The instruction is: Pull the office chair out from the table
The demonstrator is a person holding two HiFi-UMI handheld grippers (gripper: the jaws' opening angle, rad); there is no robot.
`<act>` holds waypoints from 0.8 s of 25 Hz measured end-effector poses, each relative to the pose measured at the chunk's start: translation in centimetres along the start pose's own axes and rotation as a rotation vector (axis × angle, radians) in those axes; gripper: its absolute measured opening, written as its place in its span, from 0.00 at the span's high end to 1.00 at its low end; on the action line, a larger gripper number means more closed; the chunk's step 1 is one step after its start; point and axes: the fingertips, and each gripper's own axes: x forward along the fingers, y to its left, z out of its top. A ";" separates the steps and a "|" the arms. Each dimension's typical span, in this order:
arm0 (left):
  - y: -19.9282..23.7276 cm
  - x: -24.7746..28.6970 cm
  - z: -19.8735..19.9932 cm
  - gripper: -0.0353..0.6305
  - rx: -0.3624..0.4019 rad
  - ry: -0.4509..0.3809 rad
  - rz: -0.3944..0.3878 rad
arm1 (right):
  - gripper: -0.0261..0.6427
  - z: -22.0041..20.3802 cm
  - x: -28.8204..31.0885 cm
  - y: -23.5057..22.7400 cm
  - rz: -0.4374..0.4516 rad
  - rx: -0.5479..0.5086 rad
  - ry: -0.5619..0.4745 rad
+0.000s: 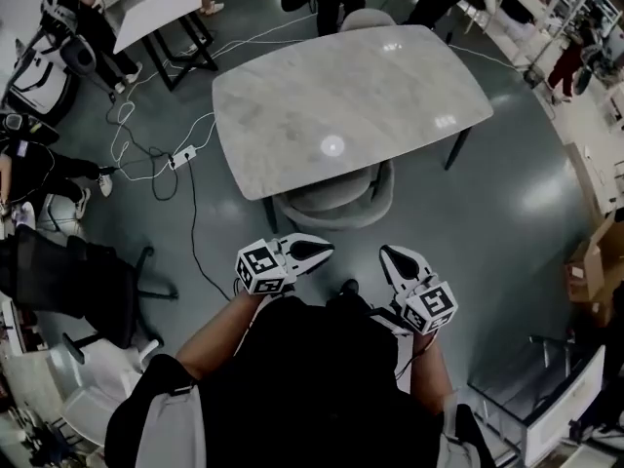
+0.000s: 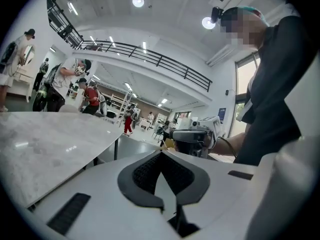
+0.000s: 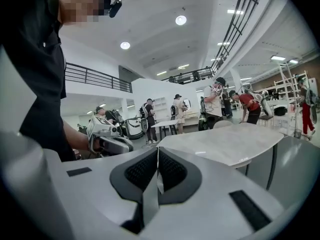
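Left claw (image 1: pixel 322 252) and right claw (image 1: pixel 390 255) both shut, empty, well short of the chair. Black-and-white square markers on their cubes. Beyond them, grey padded chair (image 1: pixel 336 203) with curved back, tucked under a rounded marble-look bench (image 1: pixel 351 96); seat mostly hidden, base hidden.

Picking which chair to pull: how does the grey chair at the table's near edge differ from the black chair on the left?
The grey chair is pale and tucked partly under the marble table; the black chair is dark and stands apart from it. The grey chair's base is hidden; the black chair's legs show.
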 end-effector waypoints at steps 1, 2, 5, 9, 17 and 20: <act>0.2 0.3 0.4 0.93 0.007 -0.001 0.020 | 0.93 0.2 0.4 -0.7 0.024 -0.003 0.004; 0.5 0.6 0.5 0.93 0.012 0.000 0.043 | 0.93 0.3 0.7 -1.4 0.049 -0.005 0.009; 1.3 1.4 -0.2 0.93 -0.001 0.014 0.107 | 0.93 0.1 1.6 -3.0 0.114 -0.014 0.025; 2.3 1.8 -0.9 0.93 -0.035 0.021 0.169 | 0.93 -0.3 2.6 -4.1 0.174 -0.015 0.038; 5.2 2.9 0.3 0.93 -0.042 0.013 0.178 | 0.93 -0.4 3.8 -6.0 0.179 -0.011 0.069; 6.3 2.5 0.8 0.93 -0.032 0.001 0.166 | 0.93 -0.5 5.0 -6.1 0.159 -0.032 0.099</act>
